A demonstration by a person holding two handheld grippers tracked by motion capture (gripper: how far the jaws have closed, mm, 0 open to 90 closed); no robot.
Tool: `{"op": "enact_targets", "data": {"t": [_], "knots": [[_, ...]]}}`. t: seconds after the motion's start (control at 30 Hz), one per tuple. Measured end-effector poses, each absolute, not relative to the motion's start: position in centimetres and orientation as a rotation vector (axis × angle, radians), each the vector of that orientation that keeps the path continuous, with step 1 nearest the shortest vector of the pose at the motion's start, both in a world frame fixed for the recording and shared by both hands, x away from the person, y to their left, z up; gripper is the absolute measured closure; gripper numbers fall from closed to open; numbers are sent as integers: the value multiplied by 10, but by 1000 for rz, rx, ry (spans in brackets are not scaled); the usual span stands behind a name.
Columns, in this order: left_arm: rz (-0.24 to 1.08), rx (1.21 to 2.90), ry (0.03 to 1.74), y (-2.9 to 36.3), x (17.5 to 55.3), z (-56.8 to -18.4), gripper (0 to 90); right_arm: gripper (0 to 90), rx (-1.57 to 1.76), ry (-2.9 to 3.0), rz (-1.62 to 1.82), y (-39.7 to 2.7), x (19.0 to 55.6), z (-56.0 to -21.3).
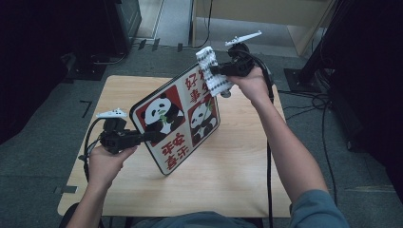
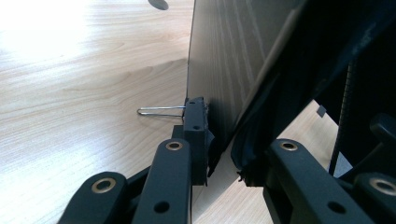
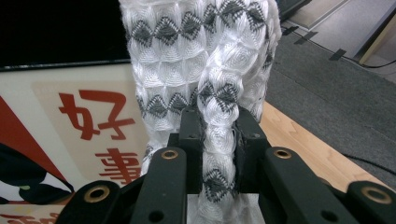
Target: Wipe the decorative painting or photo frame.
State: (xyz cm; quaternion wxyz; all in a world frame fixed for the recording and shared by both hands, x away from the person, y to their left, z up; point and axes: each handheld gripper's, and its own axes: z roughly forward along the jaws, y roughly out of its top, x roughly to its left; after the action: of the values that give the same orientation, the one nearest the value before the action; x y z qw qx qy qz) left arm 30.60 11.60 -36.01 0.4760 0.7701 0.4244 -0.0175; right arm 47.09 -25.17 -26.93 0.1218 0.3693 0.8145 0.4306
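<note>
We see our left gripper (image 2: 219,154) clamped on the edge of an upright board (image 2: 229,60), its lower edge over the light wooden table (image 2: 84,93).

At the upper centre, a woven white-and-grey cloth (image 3: 205,88) looks textured; the panda board (image 1: 178,121) seems glossy; the table (image 1: 228,175) is smooth pale wood.

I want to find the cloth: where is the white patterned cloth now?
In the high view, the white patterned cloth is pinched in the right gripper, against the panda board's upper right corner, above the table's far side.
</note>
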Motion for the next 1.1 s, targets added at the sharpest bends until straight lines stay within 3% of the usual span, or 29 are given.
{"op": "enact_targets", "data": {"t": [1.1], "knots": [[-48, 1889, 1025, 117, 307, -360, 771, 776, 1122, 2417, 1261, -262, 460, -316]]}}
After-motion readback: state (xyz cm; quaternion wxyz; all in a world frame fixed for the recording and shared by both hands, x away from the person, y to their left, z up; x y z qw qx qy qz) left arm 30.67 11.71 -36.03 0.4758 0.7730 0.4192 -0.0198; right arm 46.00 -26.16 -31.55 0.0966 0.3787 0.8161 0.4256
